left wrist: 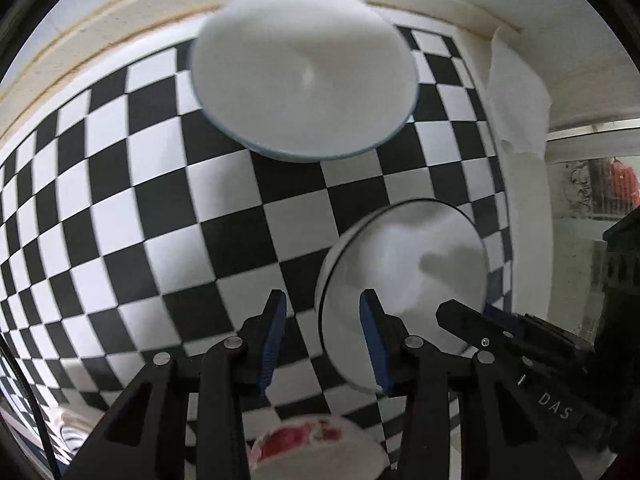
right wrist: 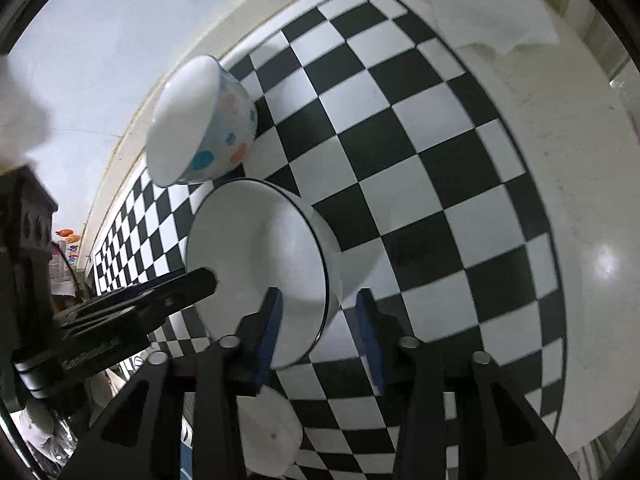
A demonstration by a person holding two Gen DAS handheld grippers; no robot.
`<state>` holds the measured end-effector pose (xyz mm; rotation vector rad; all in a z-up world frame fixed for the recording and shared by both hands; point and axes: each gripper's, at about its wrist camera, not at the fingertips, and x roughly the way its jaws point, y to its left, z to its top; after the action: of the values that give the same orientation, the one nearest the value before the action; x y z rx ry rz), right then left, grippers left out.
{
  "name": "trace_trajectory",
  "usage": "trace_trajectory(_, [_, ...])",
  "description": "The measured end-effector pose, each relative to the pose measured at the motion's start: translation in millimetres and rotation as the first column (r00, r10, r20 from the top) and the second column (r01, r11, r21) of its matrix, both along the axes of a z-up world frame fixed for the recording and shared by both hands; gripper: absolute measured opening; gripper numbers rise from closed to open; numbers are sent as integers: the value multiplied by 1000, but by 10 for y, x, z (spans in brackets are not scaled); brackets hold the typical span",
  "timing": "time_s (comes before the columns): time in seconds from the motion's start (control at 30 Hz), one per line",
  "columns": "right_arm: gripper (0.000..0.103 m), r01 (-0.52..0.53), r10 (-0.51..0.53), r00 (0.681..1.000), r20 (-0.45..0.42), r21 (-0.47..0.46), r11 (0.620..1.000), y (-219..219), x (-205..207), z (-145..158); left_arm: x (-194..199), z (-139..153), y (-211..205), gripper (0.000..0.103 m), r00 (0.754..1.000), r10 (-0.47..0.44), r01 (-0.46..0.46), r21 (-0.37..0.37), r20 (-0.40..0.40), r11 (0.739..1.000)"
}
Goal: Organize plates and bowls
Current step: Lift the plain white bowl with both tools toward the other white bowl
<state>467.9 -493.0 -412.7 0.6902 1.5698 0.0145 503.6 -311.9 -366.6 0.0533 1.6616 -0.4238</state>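
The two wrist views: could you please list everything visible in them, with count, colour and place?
Checkered mat: one, black and white, covering the counter under the dishes.
Dotted bowl: one, white inside, pale blue outside with coloured dots, at the mat's far edge near the wall.
Black-rimmed bowl: one, white with a thin dark rim, mid-mat, just ahead of both grippers.
Floral bowl: one, white with pink flowers, under the left gripper at the near edge of its view.
Paper towel: one, white, on the bare counter beyond the mat.
Left gripper: one, black with blue pads, open, nothing between the pads.
Right gripper: one, black with blue pads, open, straddling the black-rimmed bowl's rim.
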Motion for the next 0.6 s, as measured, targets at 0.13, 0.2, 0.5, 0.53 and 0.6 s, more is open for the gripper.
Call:
trace_trajectory(0.13, [13,-5,4,1000,-10,-40,999,14,56,-83,-35,-37,-55,17,999,-33,33,9,9,999])
trace_trajectory(0.2, [12,-5,5,1000,-11,-43,999,3,76,-77,-64,-10,-44,17,999,-29,29,11,15,1000])
trace_trajectory(0.5, [12,-39,41,998,39,-64,997,127,21,322,-318,470,214,17,997,-4,5,-15,73,1000])
trace_trajectory(0.53, [12,-45,48,998,48,-67,997,158,-1,391,-346,537,254,17,997,-3,5,-20,80,1000])
trace_trajectory(0.6, [12,-53,57,996,70,-66,996,224,-74,559,-436,696,329,17,995,-10,12,-26,99,1000])
